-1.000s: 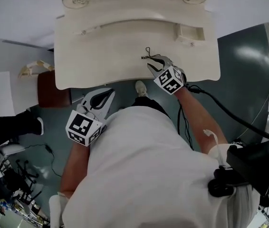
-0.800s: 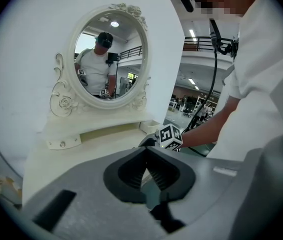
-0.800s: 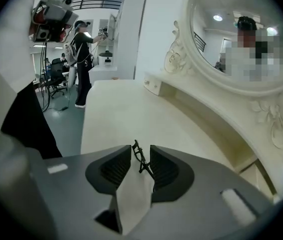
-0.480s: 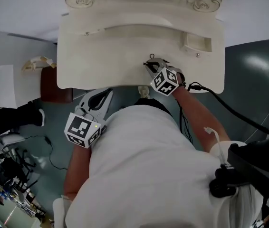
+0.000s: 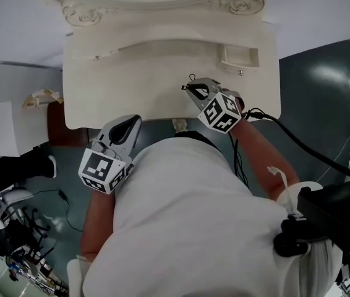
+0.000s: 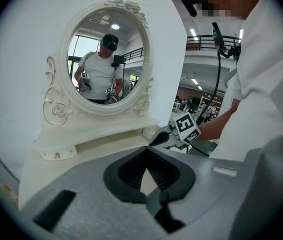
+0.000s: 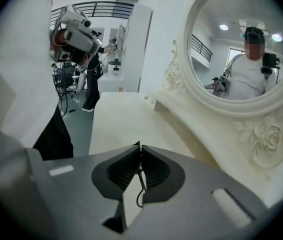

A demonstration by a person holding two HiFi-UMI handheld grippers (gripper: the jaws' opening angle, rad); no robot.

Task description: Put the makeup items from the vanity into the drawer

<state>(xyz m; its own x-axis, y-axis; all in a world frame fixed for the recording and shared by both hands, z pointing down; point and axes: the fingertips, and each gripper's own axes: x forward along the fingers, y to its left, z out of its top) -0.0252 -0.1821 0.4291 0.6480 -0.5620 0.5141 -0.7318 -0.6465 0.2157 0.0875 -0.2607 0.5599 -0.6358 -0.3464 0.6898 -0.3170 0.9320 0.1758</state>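
A small thin black looped item (image 5: 192, 78) lies near the front edge of the cream vanity top (image 5: 132, 79). My right gripper (image 5: 188, 87) is at it, jaws closing, and the black strand (image 7: 141, 183) runs between the pads, whose tips meet on it (image 7: 140, 145). A small drawer (image 5: 237, 57) stands open at the vanity's back right. My left gripper (image 5: 132, 120) hovers off the front edge, left of the person's body. Its jaws are shut and empty, as the left gripper view also shows (image 6: 146, 150).
An oval mirror (image 6: 106, 66) in a carved frame rises at the back of the vanity. A dark red stool (image 5: 56, 124) sits under its left end. A black cable (image 5: 298, 144) trails from the right gripper across the grey floor.
The right gripper's jaws went from wide open beside the black item to closed on it. The left gripper stayed near the front edge.
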